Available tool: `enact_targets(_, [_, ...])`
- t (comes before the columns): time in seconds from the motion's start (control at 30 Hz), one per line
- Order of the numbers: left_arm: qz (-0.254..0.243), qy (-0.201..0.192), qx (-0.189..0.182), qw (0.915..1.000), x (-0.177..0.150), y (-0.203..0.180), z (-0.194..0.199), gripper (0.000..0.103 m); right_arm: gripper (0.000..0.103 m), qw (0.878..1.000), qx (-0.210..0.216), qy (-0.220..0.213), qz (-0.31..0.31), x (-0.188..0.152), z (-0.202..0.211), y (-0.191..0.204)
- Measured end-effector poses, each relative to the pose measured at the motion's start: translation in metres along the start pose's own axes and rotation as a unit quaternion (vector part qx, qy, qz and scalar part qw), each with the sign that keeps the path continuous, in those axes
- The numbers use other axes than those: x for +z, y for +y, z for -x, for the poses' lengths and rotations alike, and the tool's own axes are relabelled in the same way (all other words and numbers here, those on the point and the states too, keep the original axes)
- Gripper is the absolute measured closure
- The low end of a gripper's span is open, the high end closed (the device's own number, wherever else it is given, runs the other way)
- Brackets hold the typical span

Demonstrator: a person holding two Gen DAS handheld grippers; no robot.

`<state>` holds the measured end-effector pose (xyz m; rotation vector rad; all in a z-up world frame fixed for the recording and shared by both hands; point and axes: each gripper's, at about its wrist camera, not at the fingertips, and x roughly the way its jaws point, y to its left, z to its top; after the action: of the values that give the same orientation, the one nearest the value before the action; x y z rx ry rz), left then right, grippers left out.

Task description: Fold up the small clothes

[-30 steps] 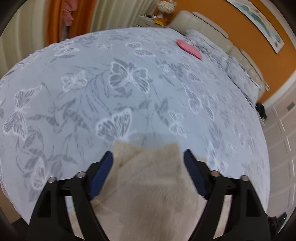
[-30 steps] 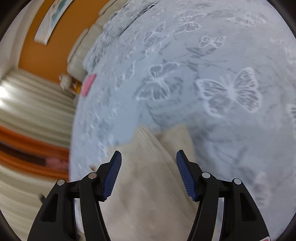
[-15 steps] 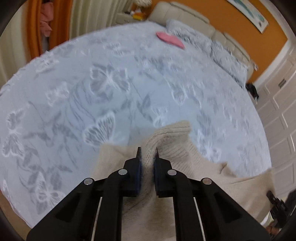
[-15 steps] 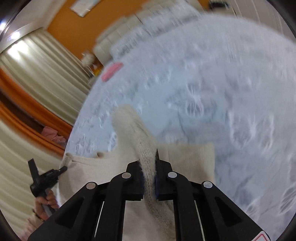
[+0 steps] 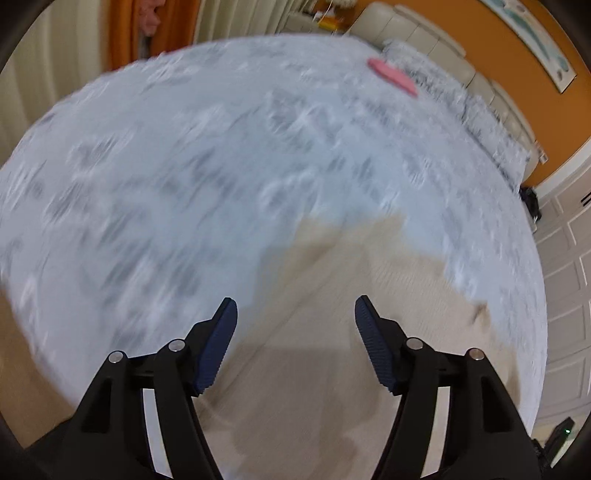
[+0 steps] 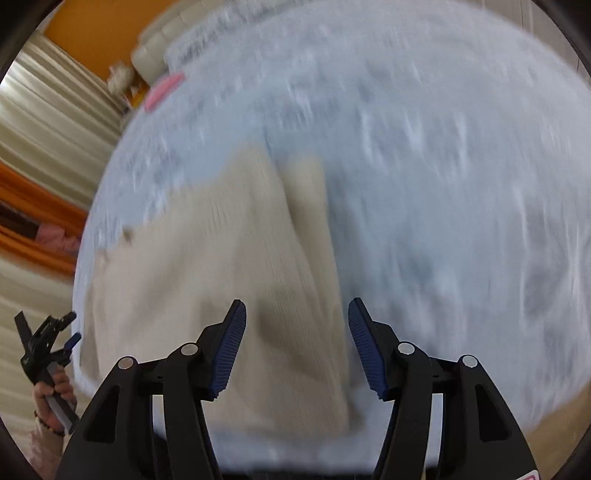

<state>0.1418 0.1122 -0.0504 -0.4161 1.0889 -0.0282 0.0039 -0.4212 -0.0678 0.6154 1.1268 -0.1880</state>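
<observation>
Bed (image 5: 184, 166) fills both views, covered in a pale blue-grey spread with a grey butterfly print; both frames are motion-blurred, so the print is smeared. Padded cream headboard (image 5: 424, 33) at the far end, orange wall behind it, with a framed picture (image 5: 535, 40) on that wall. Cream and orange curtains (image 6: 44, 155) along the far left side.

Beige knit sweater (image 5: 332, 314) lies flat on the spread at the near edge of the bed. In the right wrist view the sweater (image 6: 221, 258) spreads left of centre, and 1 narrow part of it, likely a sleeve, runs from near to far along its right edge. Folds too blurred to read further.

Pink item (image 5: 393, 75) lies far up the bed near the headboard, well apart from the sweater. Can't tell what it is.

Left claw (image 5: 295, 325): jaws have just been opening, now wide apart, blue ribbed pads not touching anything. Sweater is below and between them in view, not gripped.

Right claw (image 6: 297, 326): same, jaws have just been opening, now stand wide, pads clear of the cloth. Sleeve strip sits beneath the gap, not held.

In the right wrist view the left claw (image 6: 59, 332) shows at the near left edge of the bed, with the person's hand (image 6: 51, 398) around its handle, just beside the sweater's left edge.
</observation>
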Motion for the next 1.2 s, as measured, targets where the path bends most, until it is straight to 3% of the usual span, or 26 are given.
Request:
enact_targets(0.07, [0.022,0.022,0.0,0.9995,-0.025,0.015,0.001,0.024,0.034,0.999,0.02,0.033,-0.016,-0.022,-0.009,-0.004])
enact_targets(0.13, [0.049,0.055,0.002,0.9973,-0.042,0.029,-0.007,0.022,0.033,0.997,0.034,0.051,-0.041,-0.04,-0.02,-0.008])
enact_targets(0.17, [0.063,0.072,0.002,0.9954,-0.05,0.032,-0.013,0.024,0.04,0.997,0.036,0.04,-0.047,-0.044,-0.021,-0.008])
enact_targets(0.2, [0.073,0.075,0.007,0.9945,-0.056,0.034,-0.018,0.037,0.058,0.997,0.048,0.028,-0.05,-0.043,-0.02,-0.006])
enact_targets(0.23, [0.067,0.065,0.021,0.9954,-0.057,0.032,-0.019,0.047,0.082,0.996,0.064,0.032,-0.06,-0.04,-0.021,-0.007])
enact_targets(0.27, [0.06,0.058,0.024,0.9962,-0.056,0.029,-0.016,0.067,0.083,0.995,0.07,0.023,-0.074,-0.037,-0.014,-0.005])
enact_targets(0.3, [0.064,0.055,0.023,0.9961,-0.052,0.025,-0.008,0.079,0.085,0.995,0.071,0.007,-0.064,-0.033,-0.004,0.001])
enact_targets(0.4, [0.081,0.042,0.021,0.9956,-0.048,0.028,0.014,0.083,0.088,0.997,0.06,-0.039,-0.012,-0.032,0.038,0.019])
enact_targets(0.5, [0.06,0.053,0.055,0.9953,-0.061,0.031,0.012,0.083,0.087,0.999,0.027,-0.022,0.006,-0.036,0.034,0.007])
enact_targets(0.57, [0.054,0.064,0.068,0.9942,-0.071,0.038,-0.002,0.077,0.082,0.999,-0.012,0.033,0.004,-0.047,0.002,-0.015])
enact_targets(0.6, [0.055,0.051,0.072,0.9945,-0.073,0.037,-0.003,0.073,0.078,0.999,-0.02,0.046,-0.003,-0.048,-0.004,-0.021])
enact_targets(0.67, [0.051,0.04,0.082,0.9945,-0.065,0.027,0.012,0.062,0.072,0.999,-0.014,0.015,-0.026,-0.05,0.009,-0.024])
enact_targets(0.73, [0.043,0.02,0.081,0.9956,-0.054,0.019,0.032,0.053,0.065,0.999,-0.041,-0.032,-0.014,-0.048,0.036,-0.013])
enact_targets(0.8, [0.019,-0.025,0.057,0.9979,-0.032,0.003,0.049,0.029,0.062,0.997,-0.048,-0.061,0.025,-0.037,0.051,0.004])
enact_targets(0.87, [-0.017,-0.047,0.04,0.9979,-0.006,-0.02,0.047,0.025,0.041,0.995,-0.046,-0.077,0.049,-0.017,0.056,0.019])
enact_targets(1.0, [-0.079,-0.042,0.032,0.9955,0.039,-0.059,-0.007,0.022,0.039,0.995,-0.026,-0.07,0.072,0.044,0.019,0.048])
enact_targets(1.1, [-0.108,0.019,0.022,0.9937,0.055,-0.083,-0.068,0.023,0.039,0.995,-0.041,-0.035,0.078,0.089,-0.032,0.074])
enact_targets(1.13, [-0.113,0.027,0.02,0.993,0.054,-0.085,-0.078,0.039,0.04,0.996,-0.043,-0.027,0.075,0.097,-0.046,0.077])
enact_targets(1.17, [-0.121,0.032,0.02,0.9919,0.054,-0.088,-0.088,0.07,0.068,0.997,-0.031,-0.013,0.074,0.103,-0.061,0.077])
enact_targets(1.2, [-0.13,0.036,0.028,0.9904,0.055,-0.091,-0.096,0.088,0.1,0.997,-0.021,-0.004,0.078,0.107,-0.068,0.08])
